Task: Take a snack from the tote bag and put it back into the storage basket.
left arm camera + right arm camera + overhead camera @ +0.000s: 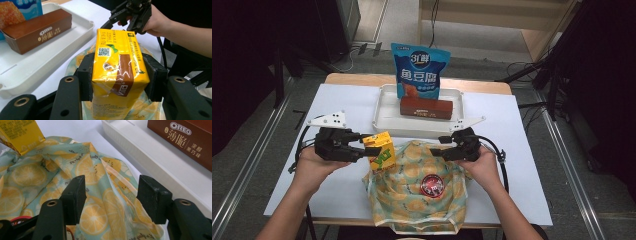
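My left gripper (370,144) is shut on a yellow drink carton (381,150), held above the left rim of a lemon-print cloth bag (417,192). In the left gripper view both pads press the sides of the carton (117,62), so the left gripper (120,77) holds it firmly. My right gripper (436,145) hovers at the bag's upper right edge. Its jaws stand open in the right gripper view, with the right gripper (111,197) straddling the bag's (95,177) loose fabric edge without pinching it. The carton's corner (17,135) hangs over the bag.
Behind the bag stands a white tray (384,107) holding a brown Oreo box (426,107) and an upright blue snack pouch (419,72). The tray wall (150,162) runs close to my right gripper. White table cover (337,105) lies bare on the left.
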A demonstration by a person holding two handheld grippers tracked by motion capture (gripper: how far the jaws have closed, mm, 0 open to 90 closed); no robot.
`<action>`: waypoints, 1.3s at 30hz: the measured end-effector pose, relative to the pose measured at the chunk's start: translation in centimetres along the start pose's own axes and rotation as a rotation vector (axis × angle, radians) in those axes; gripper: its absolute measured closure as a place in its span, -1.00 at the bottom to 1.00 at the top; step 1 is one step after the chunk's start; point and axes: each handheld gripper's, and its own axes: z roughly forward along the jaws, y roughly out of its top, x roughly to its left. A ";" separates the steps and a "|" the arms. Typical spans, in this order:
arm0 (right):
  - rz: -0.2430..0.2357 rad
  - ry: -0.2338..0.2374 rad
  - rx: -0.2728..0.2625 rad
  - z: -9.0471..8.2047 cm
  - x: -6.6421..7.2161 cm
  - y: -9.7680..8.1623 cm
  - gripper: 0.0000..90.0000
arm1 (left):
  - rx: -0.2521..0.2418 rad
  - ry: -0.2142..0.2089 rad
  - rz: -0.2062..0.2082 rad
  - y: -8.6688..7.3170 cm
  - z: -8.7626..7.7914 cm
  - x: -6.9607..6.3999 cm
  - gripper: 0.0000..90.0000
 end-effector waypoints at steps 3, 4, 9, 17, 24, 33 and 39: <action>-0.003 -0.001 -0.007 -0.1 0.0 0.0 -0.09 | -0.012 0.013 0.001 0.3 -0.4 0.1 0.14; 0.000 -0.001 -0.009 -0.1 0.0 0.0 -0.09 | -0.013 0.025 0.003 0.4 -0.5 0.2 0.14; -0.001 0.000 -0.012 -0.1 0.0 0.1 -0.09 | -0.001 0.044 -0.010 0.4 -0.4 1.1 0.14; 0.008 0.003 -0.014 -0.4 0.1 -0.2 -0.09 | 0.011 0.060 -0.027 0.8 0.0 2.6 0.14; 0.006 0.006 -0.010 -0.2 0.1 -0.2 -0.09 | 0.018 0.062 -0.035 1.3 0.2 3.5 0.14; 0.008 0.007 -0.014 -0.2 0.1 -0.2 -0.09 | 0.022 0.079 -0.053 1.6 0.6 4.8 0.14; 0.005 0.010 -0.011 -0.2 0.1 -0.2 -0.09 | 0.035 0.093 -0.056 1.8 0.8 5.6 0.14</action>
